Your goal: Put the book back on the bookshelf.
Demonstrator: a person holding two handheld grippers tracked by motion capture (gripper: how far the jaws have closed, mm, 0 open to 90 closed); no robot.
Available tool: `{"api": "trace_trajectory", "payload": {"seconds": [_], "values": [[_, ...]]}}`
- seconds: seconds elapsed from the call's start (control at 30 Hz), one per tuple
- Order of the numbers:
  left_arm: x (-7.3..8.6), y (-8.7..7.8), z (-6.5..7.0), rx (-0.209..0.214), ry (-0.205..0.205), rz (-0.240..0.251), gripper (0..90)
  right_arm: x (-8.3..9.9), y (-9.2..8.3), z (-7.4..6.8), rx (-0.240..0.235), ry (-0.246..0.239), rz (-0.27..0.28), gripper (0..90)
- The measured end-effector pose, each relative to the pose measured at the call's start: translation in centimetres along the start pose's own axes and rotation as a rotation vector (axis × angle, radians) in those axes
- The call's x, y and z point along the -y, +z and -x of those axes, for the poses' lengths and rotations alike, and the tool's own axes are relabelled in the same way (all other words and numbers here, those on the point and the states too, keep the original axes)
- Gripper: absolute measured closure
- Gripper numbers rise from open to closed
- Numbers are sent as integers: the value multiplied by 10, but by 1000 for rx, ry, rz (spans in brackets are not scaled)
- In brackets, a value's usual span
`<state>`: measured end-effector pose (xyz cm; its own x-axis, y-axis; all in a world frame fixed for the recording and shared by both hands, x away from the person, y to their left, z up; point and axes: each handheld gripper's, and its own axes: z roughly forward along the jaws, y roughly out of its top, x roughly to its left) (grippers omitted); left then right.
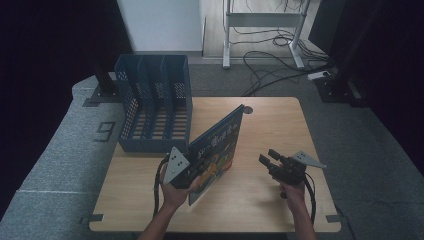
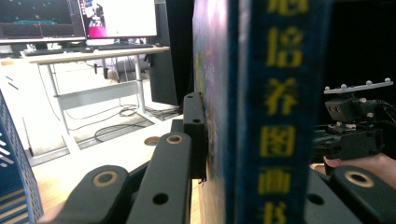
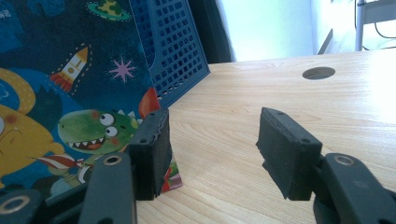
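The light wooden table (image 1: 265,125) fills the middle of the high view. On its upper left part stands the blue perforated plastic file rack (image 1: 155,102). Just right of the rack, toward the frame's centre, the large illustrated picture book (image 1: 217,150) stands tilted on its lower edge, held at its lower left by the left gripper (image 1: 181,172). The right gripper (image 1: 272,162) is at lower right, apart from the book, probably just above the tabletop.

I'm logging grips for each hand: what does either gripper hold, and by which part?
The left gripper clamps the picture book near its spine's lower end. The right gripper holds nothing.
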<state>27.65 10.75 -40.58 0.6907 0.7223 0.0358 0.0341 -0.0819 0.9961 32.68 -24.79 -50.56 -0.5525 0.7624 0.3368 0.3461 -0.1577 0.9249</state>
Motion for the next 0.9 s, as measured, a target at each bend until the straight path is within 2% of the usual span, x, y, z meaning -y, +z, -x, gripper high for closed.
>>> {"api": "trace_trajectory", "payload": {"seconds": [0.23,0.43,0.67,0.9], "values": [[-4,-6,-3,-4,-2,18,816,0,-1,1,2,-1,-2,431],[-7,-10,-8,-10,-4,15,817,2,0,1,2,-5,-10,433],[-8,-16,-15,-19,-9,10,817,5,3,3,2,-3,-41,433],[-12,-23,-23,-33,-19,27,818,11,8,7,20,7,-89,433]]}}
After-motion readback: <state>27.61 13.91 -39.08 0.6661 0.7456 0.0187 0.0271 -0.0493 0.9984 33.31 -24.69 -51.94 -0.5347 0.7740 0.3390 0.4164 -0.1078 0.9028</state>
